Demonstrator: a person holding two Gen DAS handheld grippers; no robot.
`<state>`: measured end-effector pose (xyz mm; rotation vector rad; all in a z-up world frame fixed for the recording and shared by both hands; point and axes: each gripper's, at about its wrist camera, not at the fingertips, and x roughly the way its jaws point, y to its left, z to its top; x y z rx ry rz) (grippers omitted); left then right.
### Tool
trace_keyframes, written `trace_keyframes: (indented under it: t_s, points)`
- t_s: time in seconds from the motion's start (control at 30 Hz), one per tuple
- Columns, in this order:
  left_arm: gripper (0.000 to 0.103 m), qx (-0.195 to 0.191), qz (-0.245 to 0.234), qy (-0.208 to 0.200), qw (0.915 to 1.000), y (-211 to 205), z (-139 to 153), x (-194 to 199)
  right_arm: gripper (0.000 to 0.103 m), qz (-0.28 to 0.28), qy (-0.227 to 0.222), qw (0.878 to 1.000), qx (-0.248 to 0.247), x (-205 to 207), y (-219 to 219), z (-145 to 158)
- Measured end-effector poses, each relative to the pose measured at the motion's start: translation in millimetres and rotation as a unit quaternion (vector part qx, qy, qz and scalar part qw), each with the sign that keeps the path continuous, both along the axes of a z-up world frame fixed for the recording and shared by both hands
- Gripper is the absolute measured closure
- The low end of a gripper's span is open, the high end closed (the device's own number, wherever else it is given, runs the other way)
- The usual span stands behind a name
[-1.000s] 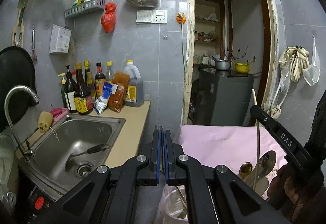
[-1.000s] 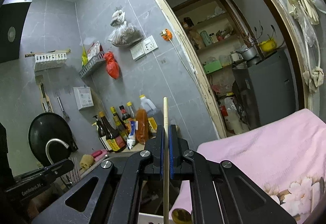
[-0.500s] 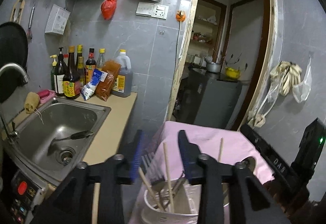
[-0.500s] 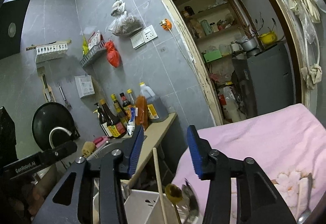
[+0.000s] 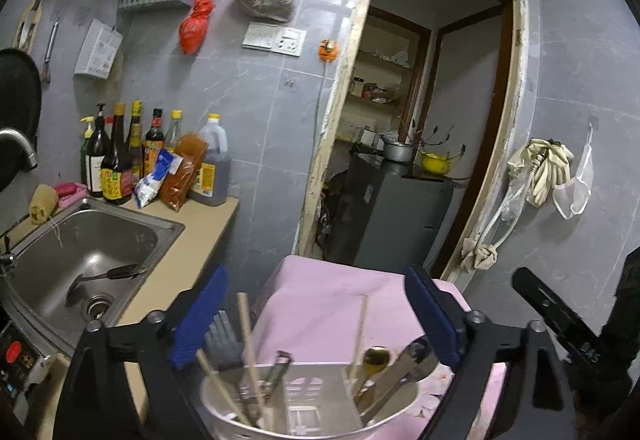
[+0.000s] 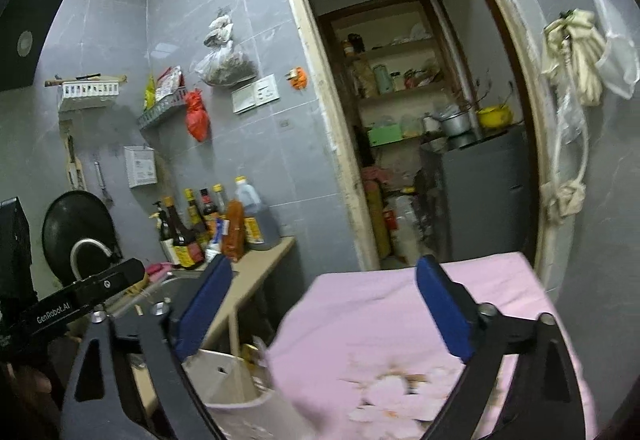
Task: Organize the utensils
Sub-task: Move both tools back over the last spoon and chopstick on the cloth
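Observation:
A white plastic utensil holder [image 5: 308, 406] stands on the pink-covered table [image 5: 320, 304] just below my left gripper [image 5: 316, 314], which is wide open and empty. The holder has wooden chopsticks [image 5: 250, 352] on its left side and a gold spoon [image 5: 374, 358] and metal spoons [image 5: 404, 364] on its right. My right gripper [image 6: 324, 304] is wide open and empty above the table; the holder's rim [image 6: 224, 372] shows at its lower left. The right gripper body [image 5: 568, 336] shows at the right of the left wrist view.
A steel sink [image 5: 80, 252] holding a black spatula [image 5: 106, 276] sits left, with sauce bottles [image 5: 120, 156] at the wall behind it. The beige counter [image 5: 180, 264] runs beside the table. A doorway [image 5: 420, 144] with a grey cabinet [image 5: 392, 216] is behind.
Both grippers went from shut to wide open. The right one let go of a chopstick, which now stands in the holder. Both grippers have drawn back above the holder.

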<state>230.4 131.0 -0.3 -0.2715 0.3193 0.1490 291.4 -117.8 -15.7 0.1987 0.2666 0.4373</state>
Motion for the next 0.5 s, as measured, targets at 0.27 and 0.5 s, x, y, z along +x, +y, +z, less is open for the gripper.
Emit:
trace_keyframes:
  t_s: [0.27, 0.5]
  points:
    - [0.007, 0.019, -0.036, 0.005, 0.9992, -59.3, -7.5, 11.0, 0.004, -0.049, -0.001, 0.999, -0.016, 0.7, -61.3, 4.3]
    - [0.006, 0.042, -0.065, 0.007, 0.9970, -115.2, -20.4, 13.7, 0.003, -0.078, 0.012, 0.997, -0.025, 1.6, -107.7, -4.0]
